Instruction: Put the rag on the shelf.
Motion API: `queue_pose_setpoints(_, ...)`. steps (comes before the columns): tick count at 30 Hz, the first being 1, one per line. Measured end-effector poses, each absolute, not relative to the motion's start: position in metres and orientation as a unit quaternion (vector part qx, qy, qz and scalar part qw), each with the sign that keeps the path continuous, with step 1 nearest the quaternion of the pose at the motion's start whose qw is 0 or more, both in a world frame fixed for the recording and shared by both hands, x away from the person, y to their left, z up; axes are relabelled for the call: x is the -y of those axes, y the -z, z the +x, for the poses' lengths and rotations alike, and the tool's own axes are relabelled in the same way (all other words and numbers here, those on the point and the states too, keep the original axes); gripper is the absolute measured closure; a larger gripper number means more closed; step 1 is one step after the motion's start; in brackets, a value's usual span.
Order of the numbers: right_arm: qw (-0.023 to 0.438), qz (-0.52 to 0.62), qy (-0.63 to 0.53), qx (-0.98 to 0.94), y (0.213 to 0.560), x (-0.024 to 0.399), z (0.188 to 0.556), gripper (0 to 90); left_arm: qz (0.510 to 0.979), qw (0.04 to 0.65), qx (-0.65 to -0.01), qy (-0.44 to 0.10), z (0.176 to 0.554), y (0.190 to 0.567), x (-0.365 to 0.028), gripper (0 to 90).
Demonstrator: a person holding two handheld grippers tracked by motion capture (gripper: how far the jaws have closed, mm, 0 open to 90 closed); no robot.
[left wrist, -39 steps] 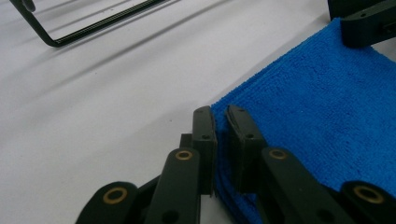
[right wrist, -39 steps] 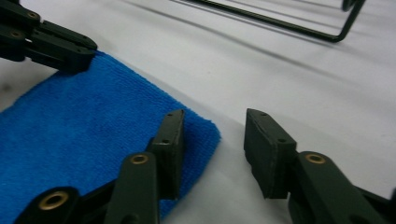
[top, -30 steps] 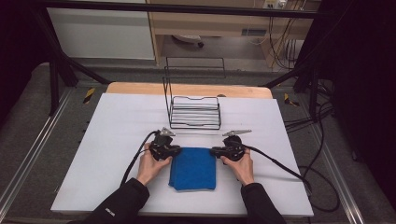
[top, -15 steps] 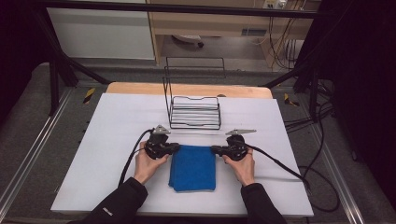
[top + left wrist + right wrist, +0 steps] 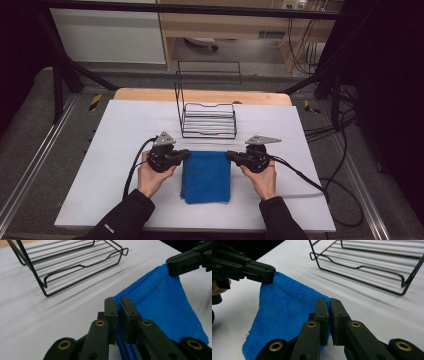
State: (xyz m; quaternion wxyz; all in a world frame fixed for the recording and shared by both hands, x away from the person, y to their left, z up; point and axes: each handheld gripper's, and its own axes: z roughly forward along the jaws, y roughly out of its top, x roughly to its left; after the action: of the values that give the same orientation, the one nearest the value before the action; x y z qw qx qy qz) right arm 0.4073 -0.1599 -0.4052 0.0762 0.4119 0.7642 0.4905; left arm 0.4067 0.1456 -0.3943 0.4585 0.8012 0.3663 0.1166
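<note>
So right now both grippers have hold of the blue towel [image 5: 206, 176], one at each far corner. The left gripper [image 5: 187, 155] has its fingers [image 5: 110, 315] squeezed together on the towel's far left corner, and in the left gripper view you can see the cloth pinched in the thin slit between them. Same deal with the right gripper [image 5: 229, 155]: fingers [image 5: 322, 315] clamped on the far right corner, nearly touching each other with just the fabric in between. The far edge of the towel is pulled up off the white table [image 5: 120, 130] and stretched between the two grippers, while the near part sags down and rests on the table, looking folded over in a few layers. It sits at the near middle of the table, between the person's two hands. A black wire rack [image 5: 207, 120] stands just beyond the towel on the far side, not touching it.
</note>
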Motion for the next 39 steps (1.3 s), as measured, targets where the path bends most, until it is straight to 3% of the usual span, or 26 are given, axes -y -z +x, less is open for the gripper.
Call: queue_pose_setpoints(39,0.182,0.338,-0.559,-0.735,0.333,0.166,0.375,86.7,0.763,0.522,-0.335,-0.183,0.379,0.333,-0.144,83.9)
